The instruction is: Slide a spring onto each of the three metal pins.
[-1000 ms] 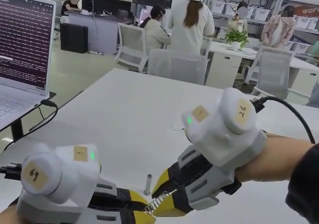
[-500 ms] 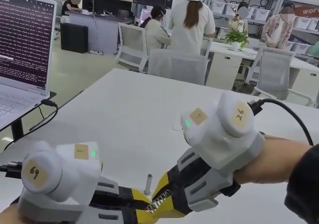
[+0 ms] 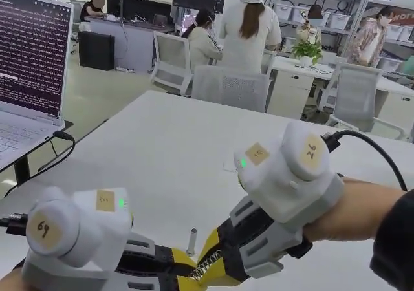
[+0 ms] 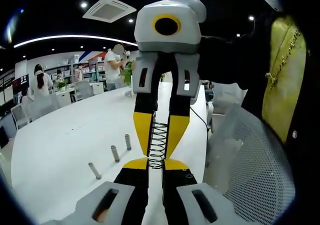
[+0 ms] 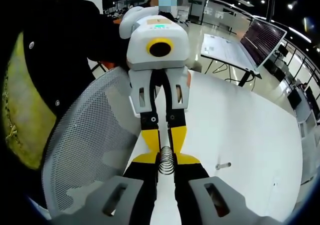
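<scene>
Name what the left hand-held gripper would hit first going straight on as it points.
The right hand-held gripper, facing the left hand-held gripper tip to tip; both look shut on the spring between them. Hardly any gap shows, though depth is unclear.

Upright pins (image 4: 115, 153) dot seemingly open tabletop (image 3: 162, 155).

I'm wearing a dark sleeve (image 3: 396, 239) on my right arm. My left gripper (image 4: 156, 163) is carrying a rounded white shell tagged 69, and my right gripper (image 5: 167, 159) one tagged 26. Both are glowing with a small green light and showing black jaws tipped in yellow. A black cable (image 3: 375, 145) is trailing from the right one.
</scene>
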